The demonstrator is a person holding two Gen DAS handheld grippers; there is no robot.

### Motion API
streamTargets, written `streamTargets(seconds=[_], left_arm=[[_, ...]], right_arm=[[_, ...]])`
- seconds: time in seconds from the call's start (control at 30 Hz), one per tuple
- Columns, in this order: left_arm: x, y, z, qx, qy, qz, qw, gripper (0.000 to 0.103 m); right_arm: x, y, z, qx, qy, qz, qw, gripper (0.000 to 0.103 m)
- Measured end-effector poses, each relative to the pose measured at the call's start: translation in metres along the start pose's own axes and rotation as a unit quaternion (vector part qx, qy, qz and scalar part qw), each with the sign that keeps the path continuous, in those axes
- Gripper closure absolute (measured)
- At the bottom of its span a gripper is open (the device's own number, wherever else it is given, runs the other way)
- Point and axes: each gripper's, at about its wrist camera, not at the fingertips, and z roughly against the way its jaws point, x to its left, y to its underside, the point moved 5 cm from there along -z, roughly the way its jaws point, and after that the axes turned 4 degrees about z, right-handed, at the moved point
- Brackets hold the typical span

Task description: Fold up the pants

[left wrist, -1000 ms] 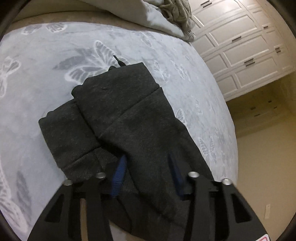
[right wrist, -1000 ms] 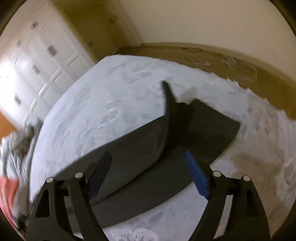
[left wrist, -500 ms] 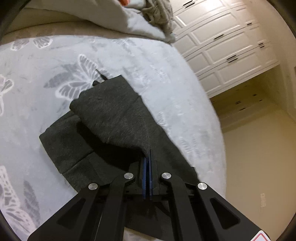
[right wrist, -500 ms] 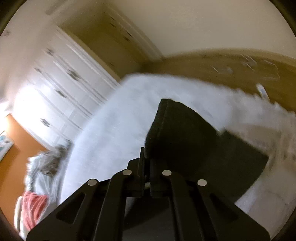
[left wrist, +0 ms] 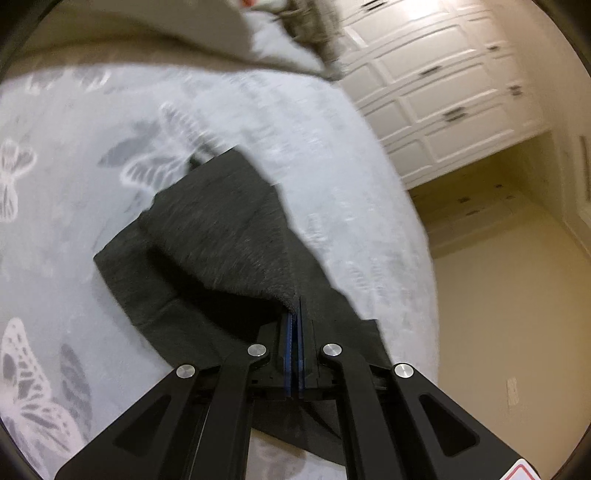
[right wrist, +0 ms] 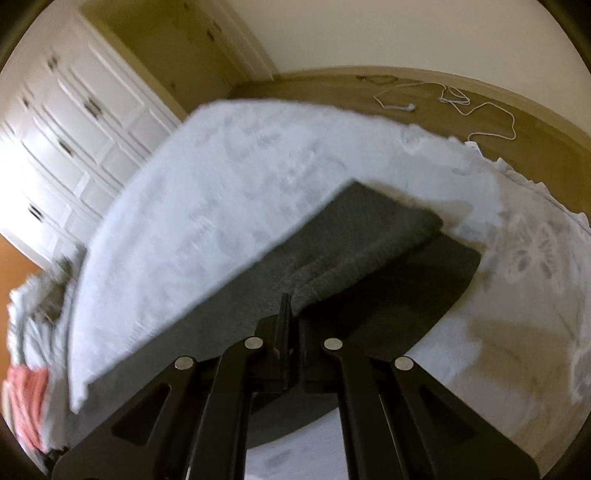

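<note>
Just ahead of my fingertips: the dark grey pants (left wrist: 221, 236) lie on the bed, partly folded, one layer lifted off the layer under it.
Pants, feel: soft, thick knit by the look; I judge them light but floppy, so any unsupported stretch will sag and drag.
Pants, surface: fuzzy, not slippery; I expect the pads to hold without much squeeze.
Left hand-held gripper (left wrist: 294, 325): jaws closed on the near edge of the upper layer, cloth pinched between the blue pads, the fold rising from the bed towards me.
Right hand-held gripper (right wrist: 291, 314): jaws pressed together on another edge of the same garment; the fabric ridges up from the pinch and runs away towards the far end.
Where to hold: at the edge or hem, both layers together, the two grips well apart so the cloth stays taut between them.
Risk: I judge that a pinch on one layer only would let the lower one slide and spoil the fold.
Under the pants: the pale grey butterfly-print bed cover (left wrist: 74, 155).
Beyond my left hand-held gripper: rumpled bedding (left wrist: 280, 33), white cabinet doors (left wrist: 443, 92).
Beyond my right hand-held gripper: a white cord (right wrist: 476, 107) on the floor.
</note>
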Motion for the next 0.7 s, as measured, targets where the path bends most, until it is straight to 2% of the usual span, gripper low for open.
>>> streamTargets(seconds=[0.03,0.1,0.17,0.23,0.3,0.37,0.43,0.5,0.53,0.57,0.6,0.63,0.7], left_arm=[[-0.003,0.001,0.006,-0.002,0.005,-0.008,1.0,0.103],[0.003,0.0,0.003,0.006,-0.008,-0.01,0.9999,0.103],[0.027,-0.001,-0.009,0.029,-0.031,0.023,0.9988,0.103],[0.039,-0.001,-0.009,0.04,-0.011,0.062,0.9972,0.103],[0.027,-0.003,0.004,0.031,0.01,0.039,0.9987,0.103],[0.014,-0.004,0.011,0.017,-0.004,-0.008,0.9998,0.103],[0.026,0.0,0.0,0.035,-0.04,-0.006,0.9985,0.103],[0.041,0.003,-0.009,0.051,-0.06,0.018,0.9967,0.103],[0.041,0.003,-0.005,0.049,-0.053,0.023,0.9971,0.103],[0.034,0.003,0.002,0.041,-0.044,0.01,0.9981,0.103],[0.028,0.002,0.006,0.034,-0.041,-0.006,0.9986,0.103],[0.023,0.003,0.01,0.028,-0.046,-0.025,0.9982,0.103],[0.03,0.005,0.002,0.037,-0.072,-0.031,0.9962,0.103]], right_arm=[[0.003,-0.003,0.007,-0.01,-0.006,0.002,1.0,0.101],[0.001,-0.003,0.004,-0.007,0.017,0.025,1.0,0.101],[-0.018,0.007,-0.016,0.038,0.053,0.02,0.998,0.101],[-0.024,0.008,-0.021,0.053,0.043,0.005,0.998,0.101],[-0.01,-0.002,-0.003,0.022,0.004,0.014,1.0,0.101],[-0.002,-0.004,0.006,0.01,0.01,0.05,0.999,0.101],[-0.013,0.008,-0.011,0.054,0.054,0.059,0.995,0.101],[-0.027,0.018,-0.025,0.092,0.074,0.039,0.992,0.101],[-0.025,0.015,-0.019,0.082,0.062,0.031,0.994,0.101],[-0.017,0.006,-0.003,0.052,0.03,0.027,0.998,0.101],[-0.009,0.002,0.005,0.035,0.017,0.035,0.999,0.101],[-0.003,-0.001,0.009,0.024,0.019,0.047,0.998,0.101],[-0.005,0.007,-0.001,0.043,0.044,0.063,0.996,0.101]])
